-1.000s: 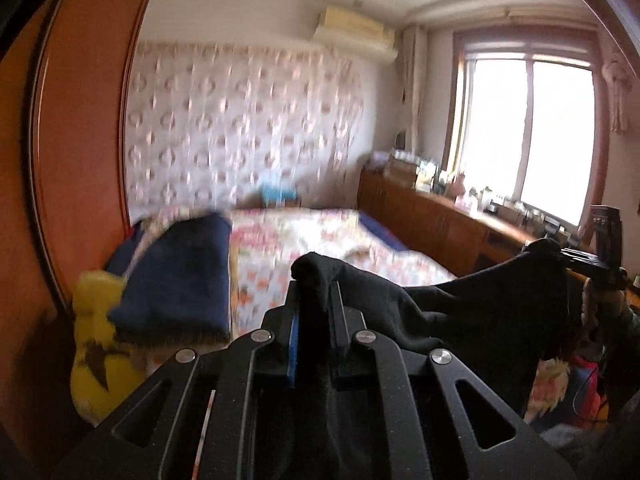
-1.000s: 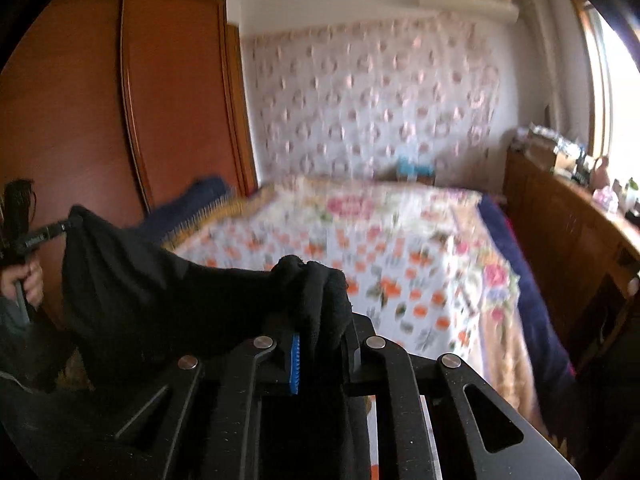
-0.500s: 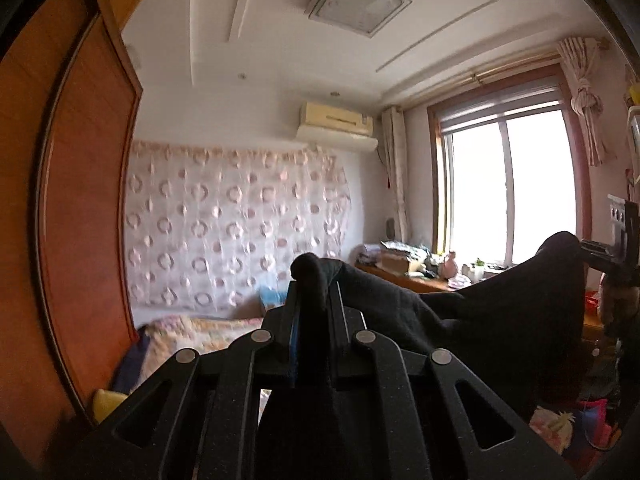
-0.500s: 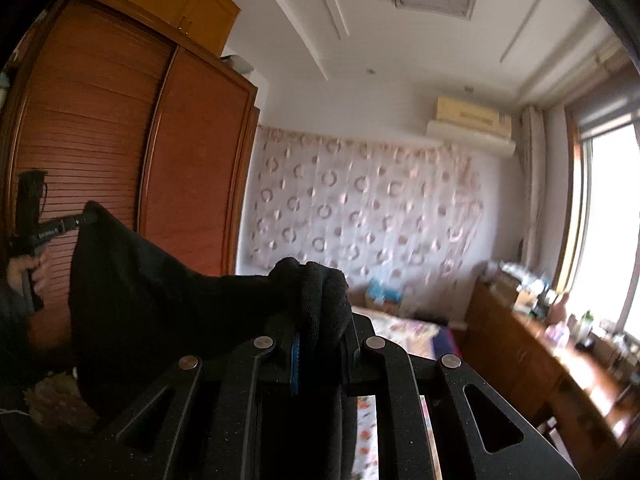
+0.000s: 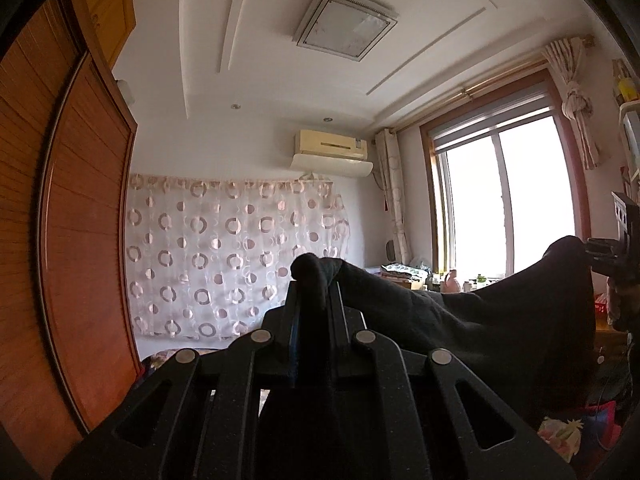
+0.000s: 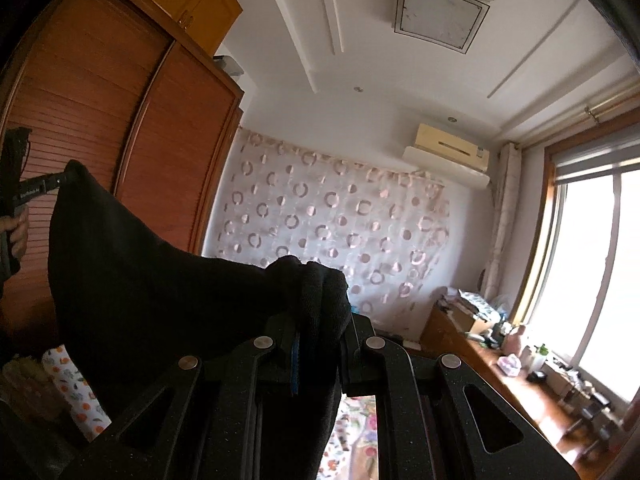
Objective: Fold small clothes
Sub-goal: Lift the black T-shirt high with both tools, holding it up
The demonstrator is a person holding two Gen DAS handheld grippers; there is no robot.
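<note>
Black garment [image 5: 472,320] held aloft, stretched between left gripper [image 5: 314,300] and right gripper [image 6: 318,304], fingers of each clamped on a corner. Step: spreading. Next: lower flat onto bed [image 6: 356,420].

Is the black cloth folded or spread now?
Spread. The black cloth hangs stretched between the left gripper and the right gripper, each shut on a corner. Its lower part is hidden.
</note>
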